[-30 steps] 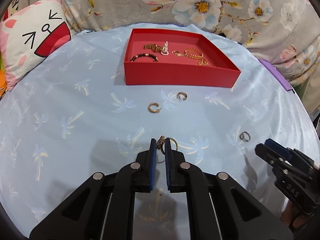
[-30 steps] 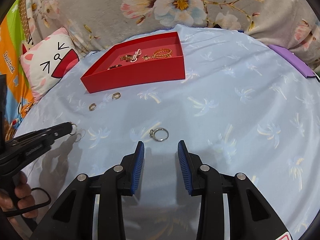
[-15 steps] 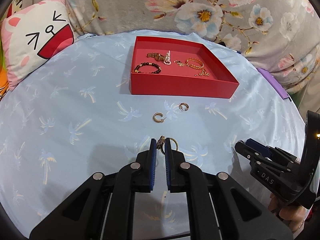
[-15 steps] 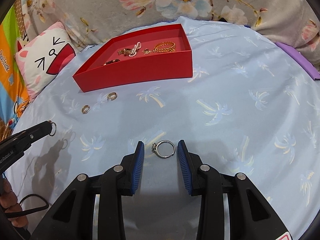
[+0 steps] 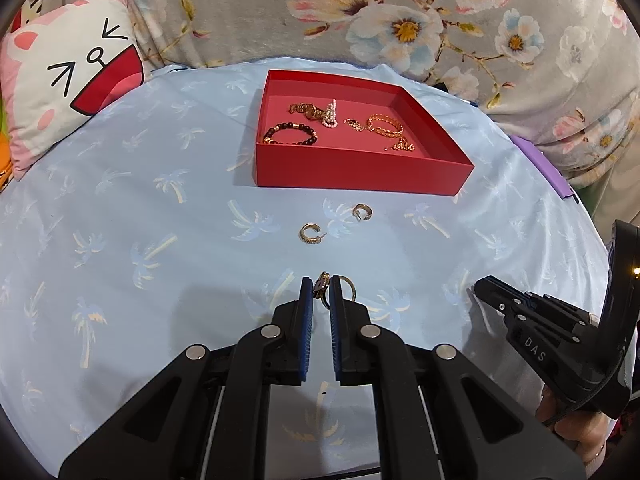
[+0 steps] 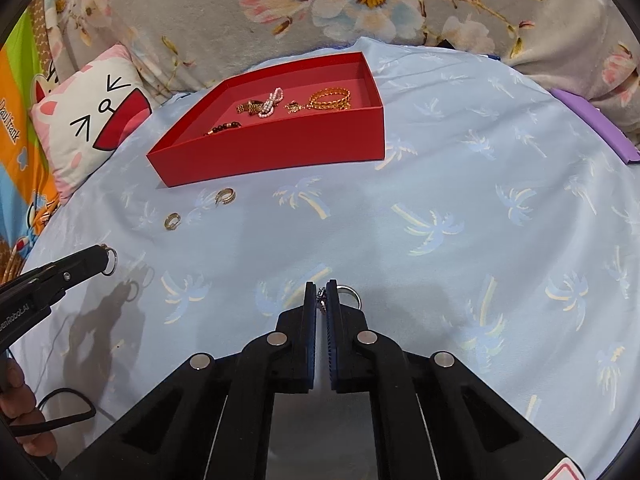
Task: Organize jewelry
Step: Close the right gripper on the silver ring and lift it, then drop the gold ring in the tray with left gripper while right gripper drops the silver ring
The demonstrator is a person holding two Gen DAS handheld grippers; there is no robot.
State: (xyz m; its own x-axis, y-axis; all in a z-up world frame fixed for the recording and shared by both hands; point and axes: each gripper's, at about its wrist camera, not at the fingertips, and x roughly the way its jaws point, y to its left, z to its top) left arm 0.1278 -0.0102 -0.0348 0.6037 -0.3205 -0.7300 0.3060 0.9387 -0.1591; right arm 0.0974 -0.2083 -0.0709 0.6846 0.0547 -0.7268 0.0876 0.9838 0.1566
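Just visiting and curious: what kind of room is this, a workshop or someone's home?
Probably a home, likely a bed or sofa: a cartoon pillow, a floral blanket behind, and a palm-print sheet under a red tray of jewelry.

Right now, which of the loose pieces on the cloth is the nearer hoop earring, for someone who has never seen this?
Start at the red tray on the blue palm-print cloth. Just in front of its near wall lie two gold hoop earrings; take the left hoop earring, farther from the tray. Unlike the right hoop earring, it lies closer to the left gripper.
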